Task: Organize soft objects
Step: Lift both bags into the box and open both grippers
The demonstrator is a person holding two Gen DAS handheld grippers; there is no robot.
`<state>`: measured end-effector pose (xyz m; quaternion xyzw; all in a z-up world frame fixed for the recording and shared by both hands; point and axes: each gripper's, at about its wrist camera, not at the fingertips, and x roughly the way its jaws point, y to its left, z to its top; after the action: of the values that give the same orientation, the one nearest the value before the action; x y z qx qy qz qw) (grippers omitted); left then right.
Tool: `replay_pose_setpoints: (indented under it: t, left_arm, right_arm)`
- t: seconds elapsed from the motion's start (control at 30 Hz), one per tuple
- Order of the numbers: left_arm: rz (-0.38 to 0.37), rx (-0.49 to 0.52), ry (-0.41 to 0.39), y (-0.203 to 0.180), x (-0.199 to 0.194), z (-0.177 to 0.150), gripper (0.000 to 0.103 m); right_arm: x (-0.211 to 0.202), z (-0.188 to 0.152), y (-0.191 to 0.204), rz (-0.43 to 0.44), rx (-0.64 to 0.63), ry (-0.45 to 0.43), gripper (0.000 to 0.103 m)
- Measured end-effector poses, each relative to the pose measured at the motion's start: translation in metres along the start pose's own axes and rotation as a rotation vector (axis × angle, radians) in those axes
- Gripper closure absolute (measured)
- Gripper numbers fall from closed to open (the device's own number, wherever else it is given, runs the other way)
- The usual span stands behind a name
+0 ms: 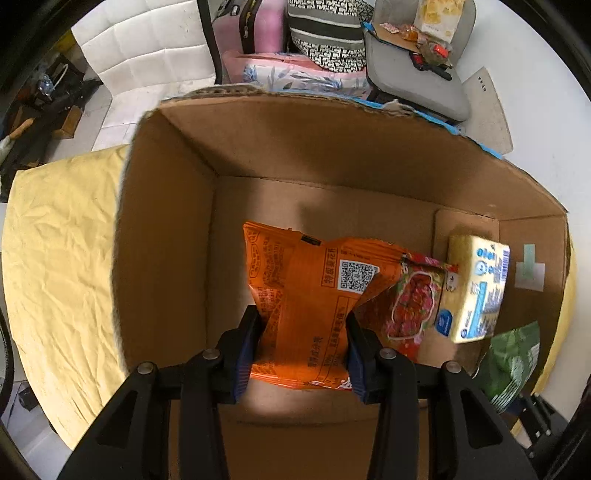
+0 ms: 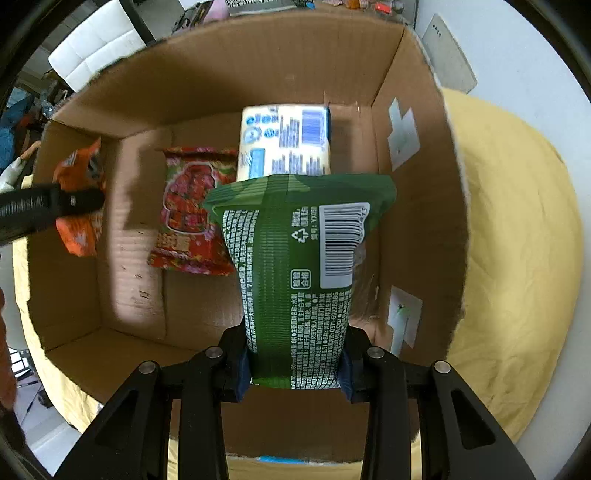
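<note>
Left gripper [image 1: 303, 343] clamps an orange packet [image 1: 310, 295] over the cardboard box [image 1: 166, 221] interior. At 3 o'clock of it: a red floral packet [image 1: 410, 302], then a yellow carton [image 1: 476, 288]. Green packet [image 1: 513, 365] at 4 o'clock

left wrist view close above the cardboard box [image 1: 295, 147], facing down into it from one side, right wrist view likewise from the other side, both sharing box floor, red floral packet [image 2: 192, 210], yellow pack [image 1: 476, 288]

Cluttered home: suitcase [image 1: 255, 26], folded bedding [image 1: 295, 72].
</note>
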<state>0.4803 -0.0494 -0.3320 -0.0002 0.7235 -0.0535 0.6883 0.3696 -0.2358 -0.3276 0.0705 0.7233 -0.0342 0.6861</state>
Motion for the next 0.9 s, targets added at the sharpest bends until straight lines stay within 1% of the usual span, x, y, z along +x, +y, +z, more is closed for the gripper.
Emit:
replay_pose_setpoints:
  t: [0.1,0.17,0.23,0.27,0.33,0.4,0.43,0.5,0.6,0.7,0.83,0.9]
  left_arm:
    - [0.004,0.017,0.017,-0.003,0.006,0.006,0.063]
    - [0.015,0.009,0.031,-0.003,0.008,0.009,0.061]
    - [0.011,-0.002,0.038,-0.002,0.009,0.01,0.06]
    - [0.011,-0.006,0.042,-0.002,0.008,0.01,0.058]
    - [0.017,-0.009,0.034,-0.002,0.005,0.009,0.057]
    - [0.019,-0.007,0.028,-0.003,0.001,0.006,0.053]
    - [0.02,-0.006,0.02,-0.002,-0.003,0.003,0.053]
    - [0.035,0.003,-0.002,-0.003,-0.011,-0.003,0.053]
    - [0.034,0.008,-0.042,-0.003,-0.027,-0.019,0.052]
    - [0.031,0.008,-0.09,-0.002,-0.039,-0.038,0.05]
    - [0.038,0.021,-0.159,-0.001,-0.058,-0.074,0.05]
    - [0.046,0.031,-0.181,-0.001,-0.063,-0.083,0.049]
  right_arm:
    - [0.011,-0.001,0.0,0.009,-0.004,0.025,0.064]
    - [0.017,0.001,0.002,0.003,-0.006,0.036,0.064]
    - [0.019,-0.001,0.0,0.005,-0.002,0.041,0.063]
    - [0.019,-0.001,-0.001,0.003,0.0,0.044,0.061]
    - [0.015,-0.002,-0.002,0.004,0.003,0.043,0.051]
    - [0.011,-0.002,-0.002,0.011,0.006,0.034,0.048]
    - [0.008,-0.003,-0.001,0.008,0.007,0.029,0.045]
    - [0.0,-0.003,-0.001,0.009,0.009,0.012,0.044]
    - [-0.012,-0.004,0.001,0.004,0.005,-0.007,0.044]
    - [-0.019,-0.009,0.003,0.001,0.0,-0.025,0.044]
    - [-0.031,-0.022,0.007,-0.006,-0.007,-0.062,0.044]
    - [-0.04,-0.026,0.007,-0.007,-0.012,-0.08,0.043]
